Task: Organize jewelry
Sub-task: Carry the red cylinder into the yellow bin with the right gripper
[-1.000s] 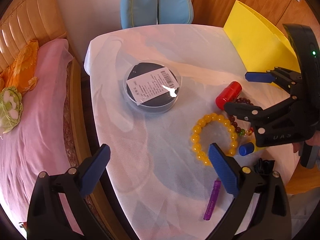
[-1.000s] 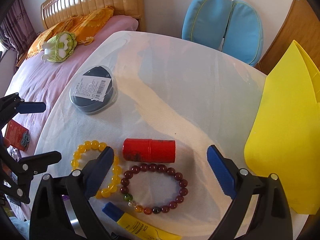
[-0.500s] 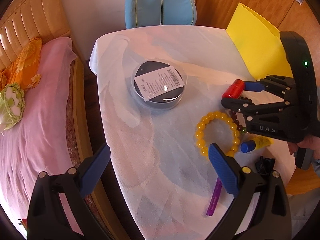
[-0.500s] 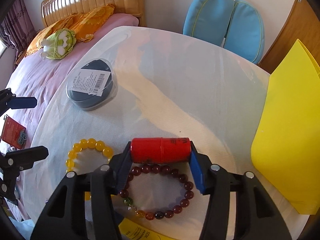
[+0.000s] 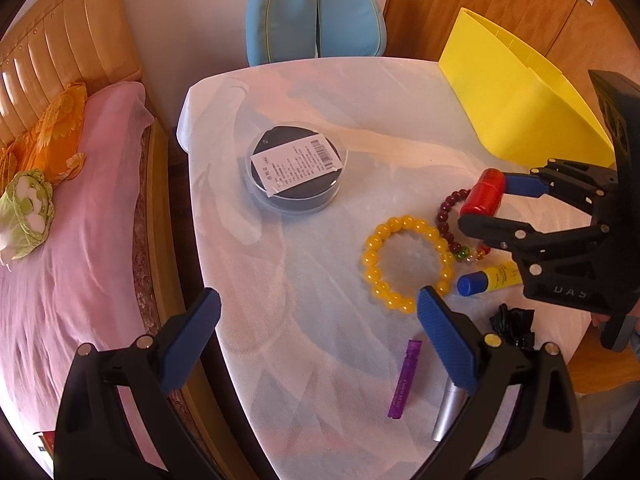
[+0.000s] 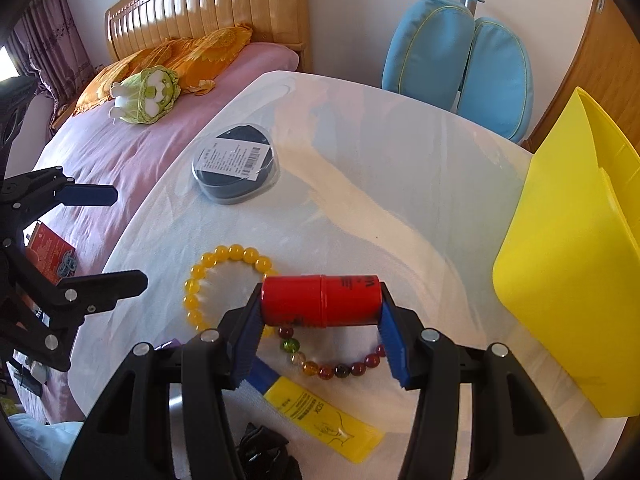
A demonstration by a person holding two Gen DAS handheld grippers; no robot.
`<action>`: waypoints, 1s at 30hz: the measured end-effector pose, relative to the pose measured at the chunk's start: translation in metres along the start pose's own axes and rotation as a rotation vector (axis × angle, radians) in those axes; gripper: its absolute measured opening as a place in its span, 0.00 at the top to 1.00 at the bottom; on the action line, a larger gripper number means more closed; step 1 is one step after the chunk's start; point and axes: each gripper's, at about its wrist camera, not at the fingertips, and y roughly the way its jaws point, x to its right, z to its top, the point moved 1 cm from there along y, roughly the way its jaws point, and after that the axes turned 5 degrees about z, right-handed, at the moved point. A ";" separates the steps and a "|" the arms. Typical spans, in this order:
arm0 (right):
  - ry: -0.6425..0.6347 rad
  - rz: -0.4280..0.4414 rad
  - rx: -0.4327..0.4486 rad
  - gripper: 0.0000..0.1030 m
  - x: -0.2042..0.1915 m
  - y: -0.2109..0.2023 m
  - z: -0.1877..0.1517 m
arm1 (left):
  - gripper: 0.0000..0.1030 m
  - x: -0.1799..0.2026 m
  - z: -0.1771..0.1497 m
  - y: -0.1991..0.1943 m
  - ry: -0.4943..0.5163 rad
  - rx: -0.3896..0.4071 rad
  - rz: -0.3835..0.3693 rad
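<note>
My right gripper (image 6: 320, 312) is shut on a red canister (image 6: 320, 306), gripping it by its two ends and holding it crosswise. In the left wrist view the right gripper (image 5: 484, 200) and the red canister (image 5: 482, 196) hang over a dark red bead bracelet (image 5: 450, 204). Part of that dark red bracelet (image 6: 336, 370) shows below the canister. A yellow bead bracelet (image 5: 394, 224) lies flat to its left on the white table (image 5: 360, 100). My left gripper (image 5: 316, 332) stands open over the table's near edge, holding nothing.
A yellow bin (image 5: 516, 108) stands at the table's right side. A round clear box with a labelled dark lid (image 5: 296, 168) sits mid-table. Near the front lie a yellow tube with a blue cap (image 5: 492, 278), a purple tube (image 5: 404, 380), a silver tube (image 5: 448, 412) and a black clump (image 5: 514, 322). A bed (image 5: 80, 200) is on the left.
The right gripper went from open around the red canister to shut on it, then shifted slightly with it over the dark red bracelet. The left gripper stayed open.
</note>
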 end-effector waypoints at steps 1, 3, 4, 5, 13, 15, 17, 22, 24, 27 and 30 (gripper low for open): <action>-0.002 0.003 0.002 0.47 -0.001 -0.004 -0.003 | 0.07 0.002 -0.001 -0.002 0.001 0.001 0.000; -0.010 0.007 0.010 0.47 -0.005 -0.012 -0.008 | 0.07 0.007 -0.003 -0.008 0.003 0.005 -0.001; -0.014 0.009 0.014 0.47 -0.006 -0.016 -0.010 | 0.07 0.009 -0.004 -0.011 0.004 0.007 0.000; -0.017 0.012 0.019 0.47 -0.008 -0.020 -0.012 | 0.07 0.010 -0.004 -0.014 0.005 0.010 0.002; -0.019 0.041 0.062 0.47 -0.014 -0.050 -0.024 | 0.07 0.022 -0.010 -0.041 0.026 0.037 0.015; -0.023 0.046 0.068 0.47 -0.015 -0.057 -0.028 | 0.07 0.024 -0.011 -0.044 0.029 0.038 0.011; -0.025 0.042 0.073 0.47 -0.015 -0.062 -0.031 | 0.07 0.027 -0.011 -0.046 0.036 0.039 0.011; -0.007 0.048 0.096 0.47 -0.007 -0.080 -0.039 | 0.07 0.040 -0.005 -0.055 0.058 0.063 0.005; 0.000 0.050 0.123 0.47 -0.002 -0.093 -0.041 | 0.07 0.049 0.002 -0.061 0.078 0.079 0.002; 0.009 0.051 0.183 0.47 0.012 -0.118 -0.042 | 0.07 0.066 0.019 -0.070 0.111 0.109 0.003; 0.032 0.036 0.242 0.47 0.035 -0.142 -0.043 | 0.07 0.089 0.041 -0.075 0.148 0.133 0.004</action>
